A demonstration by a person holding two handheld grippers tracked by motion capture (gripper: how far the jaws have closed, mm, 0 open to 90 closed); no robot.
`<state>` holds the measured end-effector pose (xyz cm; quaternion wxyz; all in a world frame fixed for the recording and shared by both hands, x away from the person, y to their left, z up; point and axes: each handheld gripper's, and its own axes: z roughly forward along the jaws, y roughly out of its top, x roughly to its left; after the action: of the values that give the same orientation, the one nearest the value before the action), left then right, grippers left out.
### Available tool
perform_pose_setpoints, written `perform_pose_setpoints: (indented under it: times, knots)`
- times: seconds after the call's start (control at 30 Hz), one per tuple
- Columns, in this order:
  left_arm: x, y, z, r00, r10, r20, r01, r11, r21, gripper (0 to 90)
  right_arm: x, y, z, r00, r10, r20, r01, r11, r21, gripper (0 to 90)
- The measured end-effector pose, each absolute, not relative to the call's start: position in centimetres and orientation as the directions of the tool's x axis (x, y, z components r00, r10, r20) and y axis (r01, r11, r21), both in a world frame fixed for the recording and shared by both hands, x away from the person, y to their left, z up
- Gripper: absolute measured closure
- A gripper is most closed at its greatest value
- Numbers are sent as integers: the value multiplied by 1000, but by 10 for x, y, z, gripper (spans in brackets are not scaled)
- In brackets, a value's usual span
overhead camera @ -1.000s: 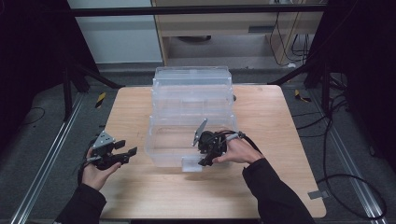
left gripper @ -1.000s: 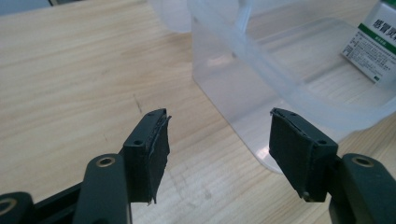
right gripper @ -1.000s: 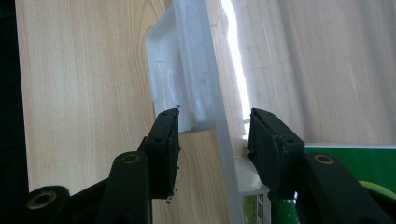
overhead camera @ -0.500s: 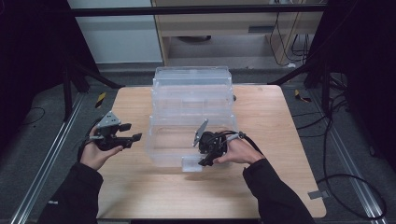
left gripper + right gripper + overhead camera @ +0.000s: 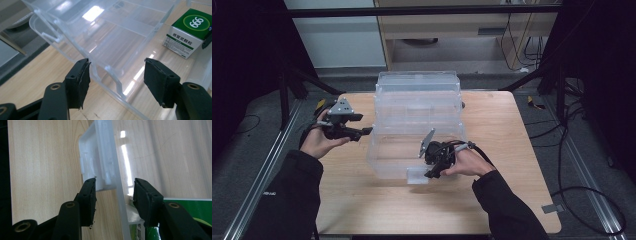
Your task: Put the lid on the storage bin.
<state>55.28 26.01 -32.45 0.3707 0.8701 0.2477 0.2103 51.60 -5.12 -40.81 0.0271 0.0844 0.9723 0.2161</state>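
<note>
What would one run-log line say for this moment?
left gripper: open, beside clear box | right gripper: open, astride front latch | green carton: inside box

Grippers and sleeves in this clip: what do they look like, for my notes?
Both are black handheld tools. The left gripper carries a grey three-cornered plate on top; the right gripper has one too and trails a black cable. Each has two black padded jaws with brass-coloured rivets at the joints. The person wears dark long sleeves.
</note>
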Motion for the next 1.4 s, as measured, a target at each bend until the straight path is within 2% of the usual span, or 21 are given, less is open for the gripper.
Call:
perform_pose_setpoints:
  times: [0.37,0.97,1.4]
  knots:
    - [578,239,-299,839,495,227,182,-648,739,396,515,-52,-408,-985,172,-22,146,892,429,535]
    - [613,212,-290,877,379,296,92,-736,671,474,515,-52,-408,-985,171,-25,144,891,430,534]
    - [630,195,-291,892,292,345,32,-802,596,491,515,-52,-408,-985,171,-24,144,891,430,534]
